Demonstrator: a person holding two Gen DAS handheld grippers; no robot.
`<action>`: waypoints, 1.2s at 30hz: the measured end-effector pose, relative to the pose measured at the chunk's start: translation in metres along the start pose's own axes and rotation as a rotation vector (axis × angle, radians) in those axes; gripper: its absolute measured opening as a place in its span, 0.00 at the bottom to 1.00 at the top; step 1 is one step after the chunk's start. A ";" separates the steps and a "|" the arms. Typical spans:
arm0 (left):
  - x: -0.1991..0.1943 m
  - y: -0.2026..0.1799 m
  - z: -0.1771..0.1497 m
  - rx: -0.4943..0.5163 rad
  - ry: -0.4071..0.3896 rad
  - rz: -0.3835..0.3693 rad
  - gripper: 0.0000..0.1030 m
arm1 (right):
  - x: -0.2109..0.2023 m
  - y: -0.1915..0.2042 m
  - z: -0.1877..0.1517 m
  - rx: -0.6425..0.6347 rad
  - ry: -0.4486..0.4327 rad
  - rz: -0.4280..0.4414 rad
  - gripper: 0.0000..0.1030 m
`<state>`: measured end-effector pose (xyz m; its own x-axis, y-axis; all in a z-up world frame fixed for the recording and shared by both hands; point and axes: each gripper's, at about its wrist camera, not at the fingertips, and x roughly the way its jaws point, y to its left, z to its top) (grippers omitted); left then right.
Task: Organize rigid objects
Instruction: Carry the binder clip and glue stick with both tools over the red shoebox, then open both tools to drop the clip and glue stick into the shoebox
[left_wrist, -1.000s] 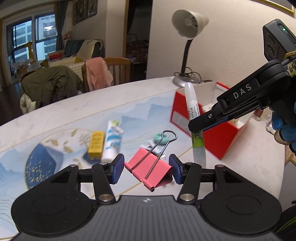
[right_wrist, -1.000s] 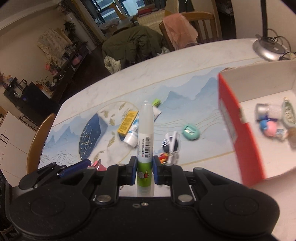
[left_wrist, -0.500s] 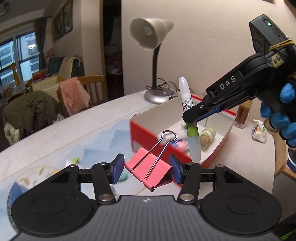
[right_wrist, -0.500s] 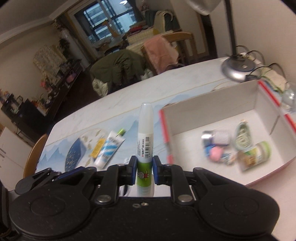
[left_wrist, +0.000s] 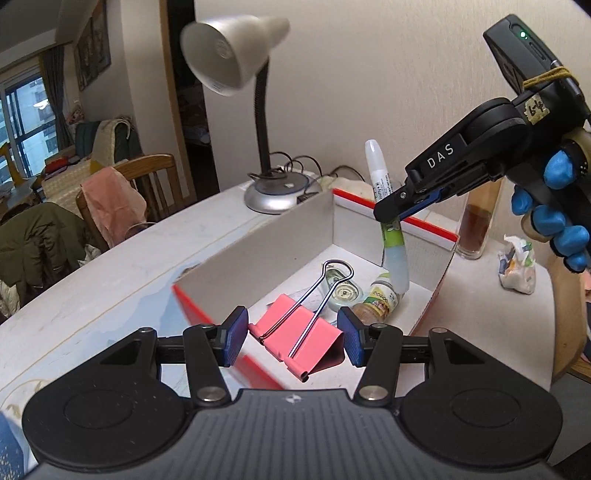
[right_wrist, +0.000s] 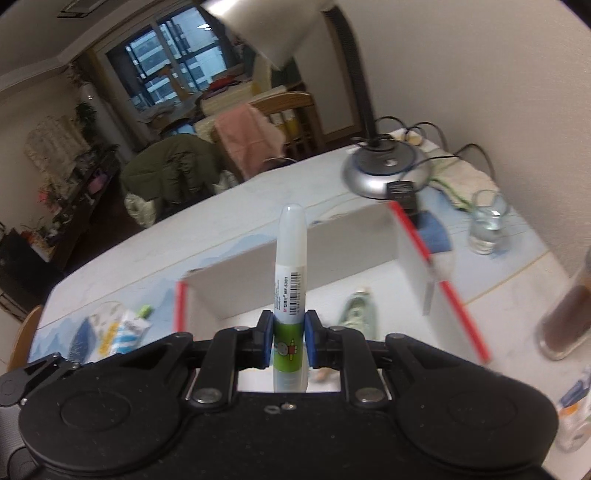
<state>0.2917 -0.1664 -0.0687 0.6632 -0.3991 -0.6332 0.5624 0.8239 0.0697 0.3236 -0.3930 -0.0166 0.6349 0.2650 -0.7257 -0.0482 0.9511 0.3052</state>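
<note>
Carrying step: left gripper (left_wrist: 292, 336) clamping pink binder clip (left_wrist: 295, 334), right gripper (right_wrist: 289, 339) clamping glue pen (right_wrist: 290, 280). Both over red box (left_wrist: 428, 230). Next, probably: lowering, spreading fingers.

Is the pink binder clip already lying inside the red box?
No, the pink binder clip is held between the pads of the left claw, in the air above the red box, not resting inside it.

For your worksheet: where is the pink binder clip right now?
Left wrist view: binder clip sits low and central, clamped in the left gripper, above the red box.
</note>
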 end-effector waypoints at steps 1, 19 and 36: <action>0.007 -0.004 0.003 0.007 0.010 0.001 0.51 | 0.002 -0.006 0.001 0.001 0.002 -0.011 0.16; 0.119 -0.028 0.021 -0.018 0.295 0.027 0.51 | 0.062 -0.045 -0.010 -0.138 0.158 -0.111 0.16; 0.153 -0.029 0.013 -0.075 0.477 -0.011 0.51 | 0.077 -0.051 -0.019 -0.142 0.217 -0.079 0.17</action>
<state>0.3837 -0.2566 -0.1575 0.3473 -0.1937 -0.9175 0.5194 0.8544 0.0162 0.3606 -0.4183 -0.1000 0.4619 0.2022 -0.8636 -0.1220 0.9789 0.1639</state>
